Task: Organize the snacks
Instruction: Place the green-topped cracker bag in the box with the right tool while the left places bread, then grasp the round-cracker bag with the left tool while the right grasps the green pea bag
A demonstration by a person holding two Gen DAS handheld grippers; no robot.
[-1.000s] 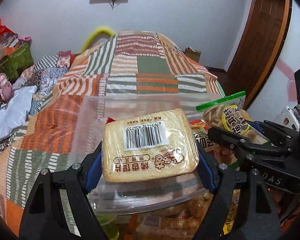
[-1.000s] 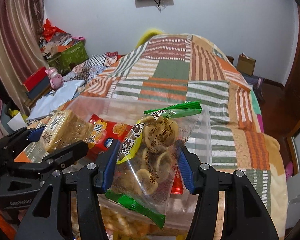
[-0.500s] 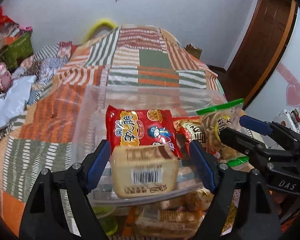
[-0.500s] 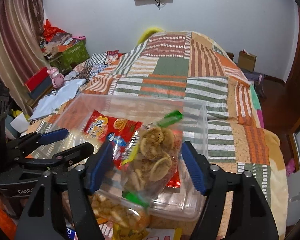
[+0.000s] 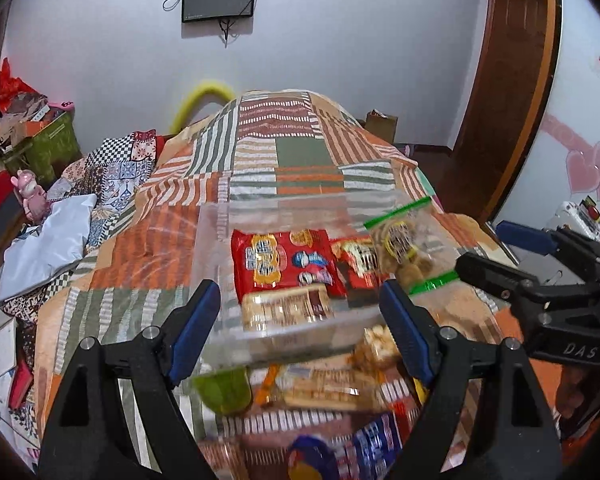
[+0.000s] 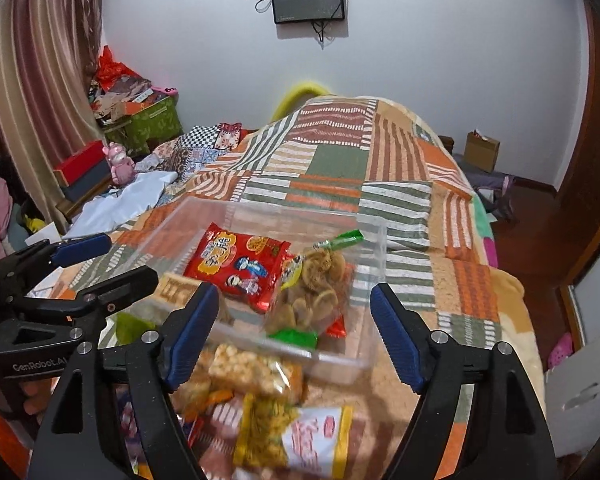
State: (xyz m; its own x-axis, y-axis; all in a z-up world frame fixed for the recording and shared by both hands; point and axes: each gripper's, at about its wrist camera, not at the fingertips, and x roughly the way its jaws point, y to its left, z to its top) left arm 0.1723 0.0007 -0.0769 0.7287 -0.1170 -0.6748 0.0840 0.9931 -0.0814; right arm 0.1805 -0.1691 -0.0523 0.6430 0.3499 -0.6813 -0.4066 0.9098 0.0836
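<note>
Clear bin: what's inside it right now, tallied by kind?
Inside the clear bin:
Red snack packets: 2
Bread-slice pack: 1
Green-sealed cookie bag: 1
Total: 4

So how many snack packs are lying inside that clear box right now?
4 that I can see in the clear box: big red pack, tan biscuit pack, ring-biscuit bag, small red pack partly underneath. Others may be hidden.

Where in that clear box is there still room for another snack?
The clear box is bare along its far wall, behind the red packet, and at its right end beside the cookie bag. The near side is crowded, as is the loose pile in front.
</note>
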